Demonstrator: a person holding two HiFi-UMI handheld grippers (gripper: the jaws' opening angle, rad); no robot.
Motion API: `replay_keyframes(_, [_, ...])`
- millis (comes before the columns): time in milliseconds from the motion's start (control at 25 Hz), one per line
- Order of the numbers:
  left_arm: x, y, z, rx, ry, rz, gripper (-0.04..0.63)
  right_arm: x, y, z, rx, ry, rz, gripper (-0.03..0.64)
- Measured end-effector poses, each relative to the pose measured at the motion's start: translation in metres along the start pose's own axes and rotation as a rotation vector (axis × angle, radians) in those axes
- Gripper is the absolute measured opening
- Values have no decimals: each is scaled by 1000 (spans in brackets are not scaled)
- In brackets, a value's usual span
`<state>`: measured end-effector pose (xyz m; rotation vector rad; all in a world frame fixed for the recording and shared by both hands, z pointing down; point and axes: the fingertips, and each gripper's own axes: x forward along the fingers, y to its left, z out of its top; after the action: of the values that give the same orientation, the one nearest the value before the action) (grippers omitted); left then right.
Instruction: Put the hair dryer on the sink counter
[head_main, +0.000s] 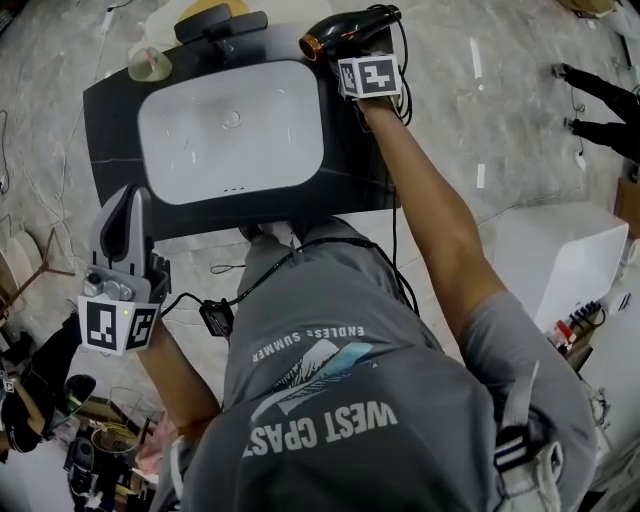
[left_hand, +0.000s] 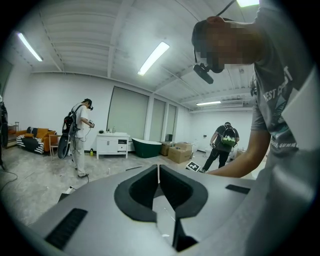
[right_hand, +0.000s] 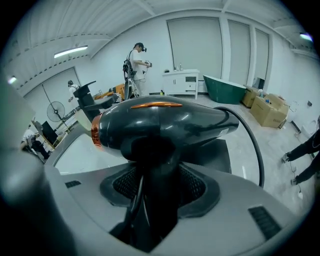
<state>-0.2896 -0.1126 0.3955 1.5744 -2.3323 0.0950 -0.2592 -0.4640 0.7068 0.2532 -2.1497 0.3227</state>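
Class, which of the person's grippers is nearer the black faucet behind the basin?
Right. The right gripper, holding the hair dryer, sits just right of the faucet; the left gripper is by the counter's front-left corner.

In the right gripper view the lower end of the dryer (right_hand: 165, 125) handle is lost between the jaws of the right gripper (right_hand: 155, 195). The dryer's body blocks most of the sink (right_hand: 82, 150), and the cord (right_hand: 252, 145) drops behind the gripper's body. In the head view the marker cube (head_main: 370, 76) hides the handle and jaws, and the forearm (head_main: 420, 190) covers the right edge of the counter (head_main: 110, 130).
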Motion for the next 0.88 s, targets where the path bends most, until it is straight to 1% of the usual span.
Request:
replay_keyframes(240, [5,4,-3,-6,10,4,26,14,3,-4,-35,33,-2,225])
replay_keyframes(560, [4,8,-5,5,7,6,26,24,-2,-6,-52,62,-28,229])
replay_keyframes(720, [-9,13,-5,6,2,25,26,23,-1,-9,-73,80,-48,229])
replay_keyframes(880, [-23,19,-2,9,-11,40,26,22,-2,-9,-123,115,-99,238])
